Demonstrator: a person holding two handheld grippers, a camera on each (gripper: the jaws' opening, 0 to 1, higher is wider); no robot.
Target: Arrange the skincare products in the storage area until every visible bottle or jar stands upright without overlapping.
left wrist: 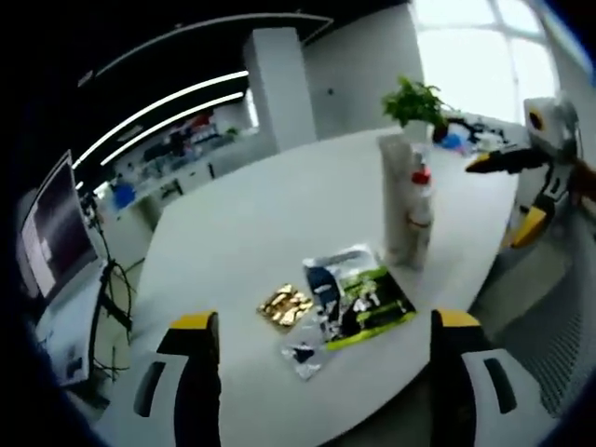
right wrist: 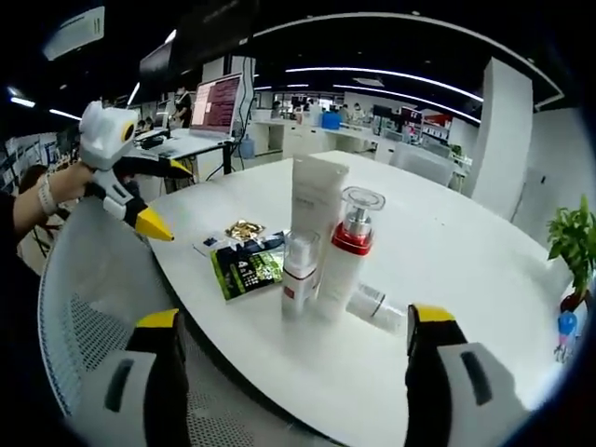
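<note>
Skincare bottles stand clustered on the white table (right wrist: 447, 242) ahead of the right gripper (right wrist: 293, 372): a tall white box (right wrist: 318, 200), a red-collared pump bottle (right wrist: 346, 251) and a small white bottle (right wrist: 300, 275) are upright, while a small jar (right wrist: 377, 307), nearest the right jaw, lies on its side and needs righting. Sachets (left wrist: 358, 296) lie just ahead of the left gripper (left wrist: 326, 372). Both grippers hover spread and empty, held level short of the table.

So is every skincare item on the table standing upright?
No: in the right gripper view a small clear bottle lies on its side on the white table, beside the upright red-collared pump bottle.
</note>
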